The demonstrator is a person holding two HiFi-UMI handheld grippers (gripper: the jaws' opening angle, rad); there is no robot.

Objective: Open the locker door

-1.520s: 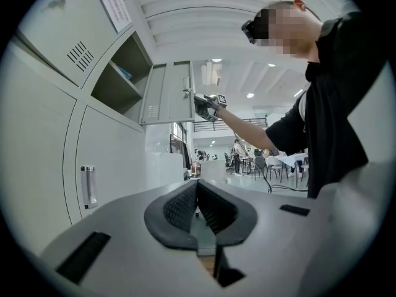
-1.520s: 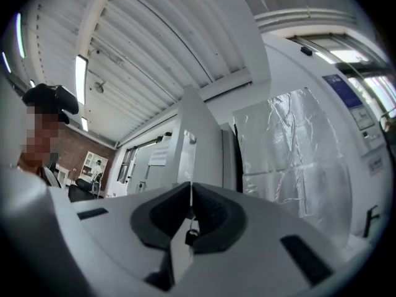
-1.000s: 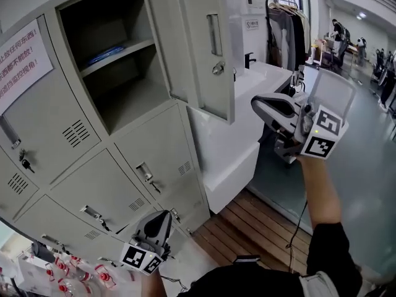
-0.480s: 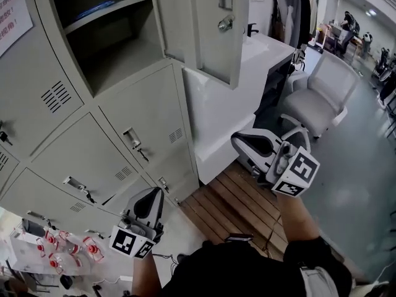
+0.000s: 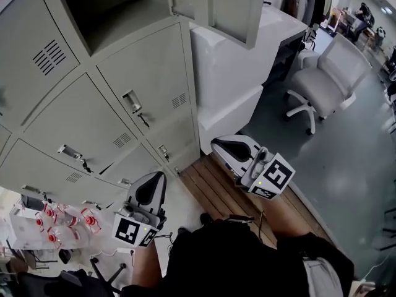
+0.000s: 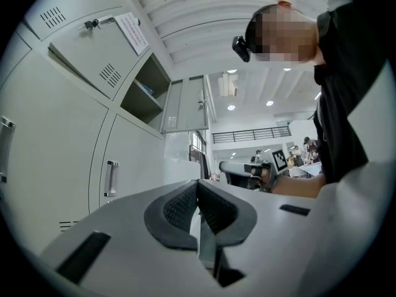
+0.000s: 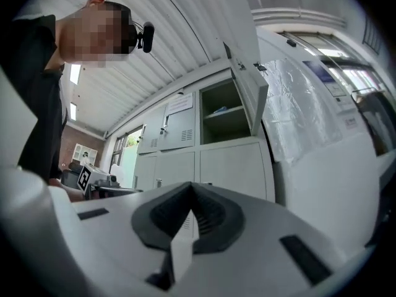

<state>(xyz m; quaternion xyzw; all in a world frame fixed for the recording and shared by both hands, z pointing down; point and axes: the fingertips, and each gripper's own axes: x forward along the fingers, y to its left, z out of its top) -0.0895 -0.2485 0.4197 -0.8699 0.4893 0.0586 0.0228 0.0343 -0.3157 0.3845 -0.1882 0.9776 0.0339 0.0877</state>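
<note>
Two hand-held grippers, white moulded bodies with marker cubes: the left hand-held gripper (image 5: 151, 189) and the right hand-held gripper (image 5: 230, 148) are held low in front of the person. On each, the dark ribbed pads are pressed together with nothing between them.

One pale grey sheet-steel locker door (image 5: 232, 5), a flat panel with folded edges. It is seen at the top edge of the head view, swung well out from its open upper compartment (image 5: 105, 8) and well apart from both grippers. The opening is judged complete.

One bank of matching grey painted-steel lockers (image 5: 142, 73). The fronts are smooth and matt, with louvred vent slots (image 5: 48, 57) and small bright metal latch handles (image 5: 133, 103). The lower doors are shut.

One glossy white box-shaped cabinet (image 5: 226, 73), set just beside the bank and below the open door.

One brown slatted wooden floor panel (image 5: 210, 193).

One grey padded swivel chair (image 5: 328, 73), well apart from the lockers.

Handling note: the step in hand is judged to be rest after release. The jaws are best held shut and carried clear of the overhanging door corner. The thin panel is expected to swing freely, so no contact should be made that could push it closed.
</note>
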